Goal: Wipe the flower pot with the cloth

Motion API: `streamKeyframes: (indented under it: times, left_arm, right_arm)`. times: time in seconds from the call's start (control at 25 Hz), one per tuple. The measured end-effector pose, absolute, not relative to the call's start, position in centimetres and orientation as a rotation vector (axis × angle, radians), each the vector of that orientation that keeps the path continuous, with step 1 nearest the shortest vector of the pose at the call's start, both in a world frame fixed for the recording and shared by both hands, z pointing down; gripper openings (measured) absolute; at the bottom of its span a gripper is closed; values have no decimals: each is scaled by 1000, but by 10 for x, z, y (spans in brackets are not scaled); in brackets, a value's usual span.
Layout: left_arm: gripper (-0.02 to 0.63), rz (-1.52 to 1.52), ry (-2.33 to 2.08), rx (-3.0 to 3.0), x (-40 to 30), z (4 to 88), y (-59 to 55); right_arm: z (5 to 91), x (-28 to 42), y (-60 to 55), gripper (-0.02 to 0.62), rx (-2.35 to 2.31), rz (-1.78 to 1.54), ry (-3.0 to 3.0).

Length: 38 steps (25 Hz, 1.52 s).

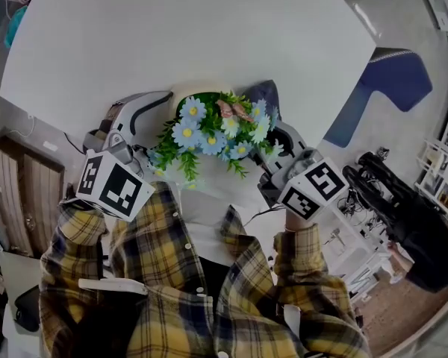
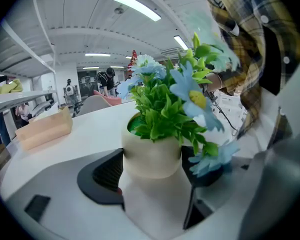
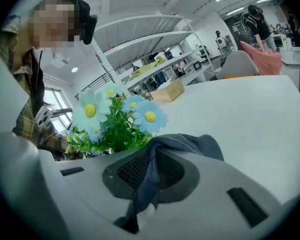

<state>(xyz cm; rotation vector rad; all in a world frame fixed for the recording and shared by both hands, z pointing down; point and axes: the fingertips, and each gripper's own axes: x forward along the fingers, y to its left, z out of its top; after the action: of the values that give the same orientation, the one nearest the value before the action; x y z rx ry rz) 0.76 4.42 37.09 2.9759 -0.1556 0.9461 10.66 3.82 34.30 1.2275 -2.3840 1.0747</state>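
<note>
1. Left gripper (image 2: pixel 150 180): clamps the cream flower pot (image 2: pixel 151 156) by its sides, with one dark jaw pad pressed to each flank and the jaws parted only by the pot's width.
2. Keeps the pot upright at the centre of the left gripper view, with green leaves and pale blue flowers (image 2: pixel 191 91) spilling over its rim and leaning toward the right of the frame.
3. Shows almost none of the pot in the head view. Hides it under the bouquet at the lower middle of the frame, between the two marker cubes and over the near edge of the white table (image 1: pixel 194 36).
4. Seems to hold the pot clear of the tabletop, though no view shows its base.
5. Right gripper (image 3: pixel 149 176): pinches a grey-blue cloth (image 3: pixel 190 145), jaws closed almost together with only the fabric between them.
6. Lets the cloth bunch over the jaw tips at the middle of the right gripper view, just beside the foliage. Gives no sight of the pot wall there, so contact between cloth and pot cannot be told.
7. Places the cloth in the head view at the bouquet's upper right.
8. Leaves a tan box (image 2: pixel 42 129) well apart on the table, at the left of the left gripper view.
9. Fills the bottom of the head view with yellow plaid sleeves (image 1: pixel 172 274).
</note>
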Motion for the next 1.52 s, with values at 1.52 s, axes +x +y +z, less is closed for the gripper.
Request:
streamKeyframes:
  times: [1.52]
  left_arm:
    - [374, 1176, 715, 3036, 53, 369, 42]
  right_arm:
    - [342, 115, -17, 29, 791, 1344, -2496]
